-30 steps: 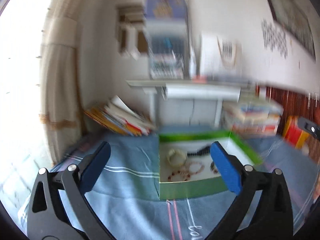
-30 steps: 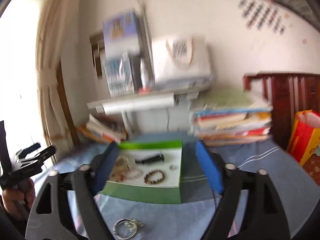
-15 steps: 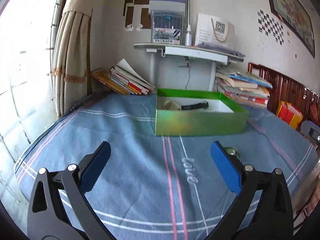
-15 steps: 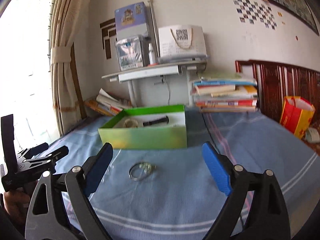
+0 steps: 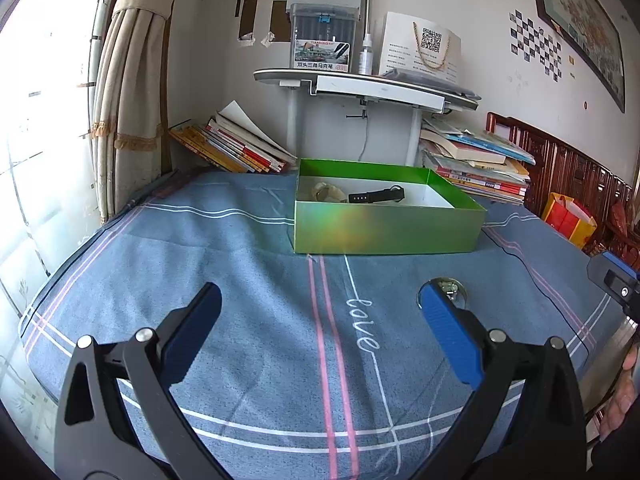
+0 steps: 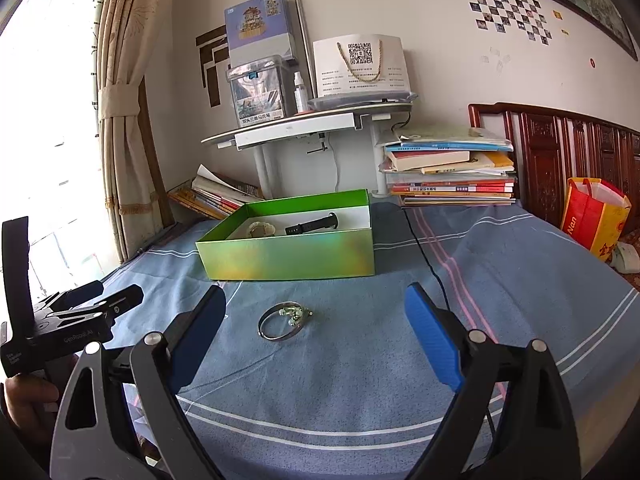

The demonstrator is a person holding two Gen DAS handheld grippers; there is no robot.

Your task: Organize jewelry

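Left wrist view: blue striped bedspread [image 5: 240, 264] under me, curtain [image 5: 136, 80] left, white desk [image 5: 368, 88] behind. One green box [image 5: 384, 228], one black watch [image 5: 376, 196] and one pale bracelet [image 5: 326, 192] inside. My left gripper [image 5: 320, 312] spread wide, empty.

Right wrist view: same bedspread; two book piles, wooden headboard [image 6: 560, 152]. One silver bangle [image 6: 284, 320] on cloth before box, between my fingers [image 6: 430, 338]; right gripper [image 6: 314, 316] spread, untouching.

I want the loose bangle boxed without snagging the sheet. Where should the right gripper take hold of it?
Probably from above, across the plain band of the silver bangle, on the arc away from its charm cluster. It lies flat on the blue bedsheet, between the open fingers of the right gripper.
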